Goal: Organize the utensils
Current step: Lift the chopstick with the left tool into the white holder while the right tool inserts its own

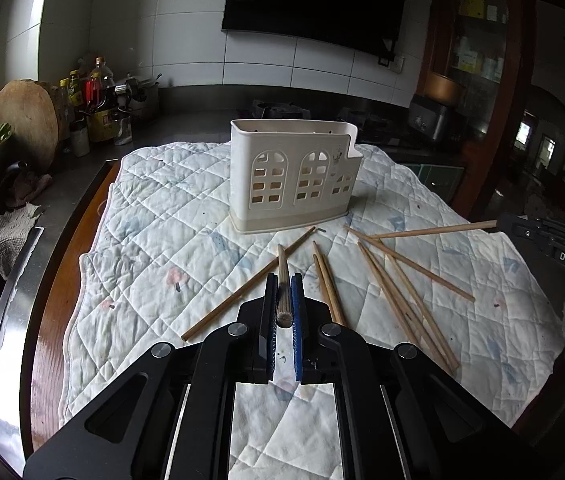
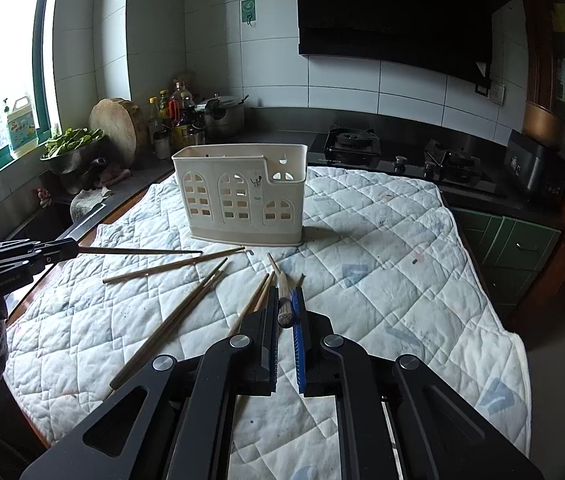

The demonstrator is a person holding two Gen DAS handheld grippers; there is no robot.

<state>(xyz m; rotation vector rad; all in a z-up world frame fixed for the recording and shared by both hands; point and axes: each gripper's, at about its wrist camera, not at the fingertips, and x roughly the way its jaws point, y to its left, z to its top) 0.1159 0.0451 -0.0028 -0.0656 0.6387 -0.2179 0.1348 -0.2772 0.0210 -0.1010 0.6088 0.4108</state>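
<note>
Left claw (image 1: 284,300): closed on one chopstick (image 1: 282,276). I grip it near its thick end, and the thin end points forward, straight along my fingers.

Right claw (image 2: 286,304): also clamped on a chopstick (image 2: 283,300), held the same way, butt end toward the camera and tip forward.

Holder (image 1: 294,172): a cream plastic utensil caddy with arched window cut-outs. It stands upright on the quilted cloth (image 1: 154,208) that covers the tabletop, ahead of both claws, its open top facing up.

Loose chopsticks (image 1: 394,288): several lie flat on the cloth between me and the holder, crossing one another at odd angles. From the left wrist view most are to my right, and one long one (image 1: 242,288) runs diagonally to my left.

Key relation: the holder is dead ahead of my left claw and slightly left of centre for my right claw. Both held sticks point at its front wall, roughly level, while the opening faces up. So I judge each stick must be tipped upright, thin end down, and carried over the rim.

Nearer claw: I cannot tell with confidence. The holder looks about equally far in both views.

Progress: early, I judge; I see no sticks rising above the rim.

Risk: a level stick would strike the wall, not enter.
</note>
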